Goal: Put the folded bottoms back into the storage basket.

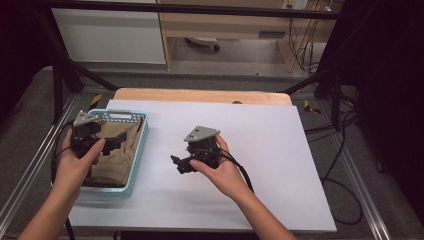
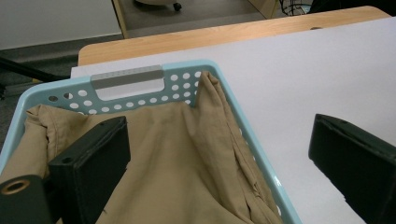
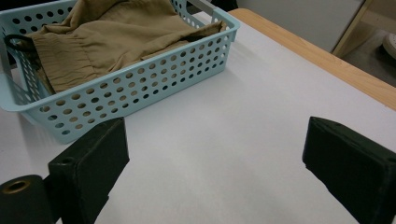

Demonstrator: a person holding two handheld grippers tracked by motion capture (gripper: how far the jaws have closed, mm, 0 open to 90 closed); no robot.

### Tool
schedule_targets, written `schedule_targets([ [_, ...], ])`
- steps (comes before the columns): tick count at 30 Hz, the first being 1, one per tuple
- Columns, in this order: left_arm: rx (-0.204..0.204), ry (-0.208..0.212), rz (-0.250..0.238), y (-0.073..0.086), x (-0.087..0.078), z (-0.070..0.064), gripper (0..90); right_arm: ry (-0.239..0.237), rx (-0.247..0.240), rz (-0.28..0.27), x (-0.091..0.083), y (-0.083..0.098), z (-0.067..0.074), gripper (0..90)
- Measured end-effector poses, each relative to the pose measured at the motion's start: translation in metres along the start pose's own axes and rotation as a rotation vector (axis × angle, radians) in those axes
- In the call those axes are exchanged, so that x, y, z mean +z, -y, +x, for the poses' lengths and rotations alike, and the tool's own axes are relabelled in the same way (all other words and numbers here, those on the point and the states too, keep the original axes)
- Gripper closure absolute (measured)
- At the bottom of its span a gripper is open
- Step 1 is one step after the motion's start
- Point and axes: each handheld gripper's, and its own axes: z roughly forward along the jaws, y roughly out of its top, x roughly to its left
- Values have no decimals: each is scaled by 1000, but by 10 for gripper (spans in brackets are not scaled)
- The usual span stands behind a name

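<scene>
Tan crumpled cloth garment [image 2: 177,154] fills my pale blue perforated plastic basket [image 1: 141,145], at about nine o'clock on the white sheet-covered surface [image 1: 270,150]. I hold my left tool [image 1: 107,142] over it, jaws spread wide and gripping nothing, probably so one jaw can drop into the folds. My right tool [image 1: 175,162] waits at centre, pointing to nine o'clock, jaws likewise apart and empty. I judge the basket's right wall, between the left jaws, the main obstruction.

The basket [image 2: 205,70] and tan cloth [image 2: 177,154] run off the frame's bottom edge.
</scene>
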Motion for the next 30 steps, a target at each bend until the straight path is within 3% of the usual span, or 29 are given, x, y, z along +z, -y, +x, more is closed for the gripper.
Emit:
schedule_targets([
  [7, 6, 20, -6, 3, -2, -3, 56, -17, 25, -15, -9, 2, -14, 73],
  [30, 39, 79, 0, 16, -5, -21, 56, 34, 96, -40, -34, 10, -52, 72],
])
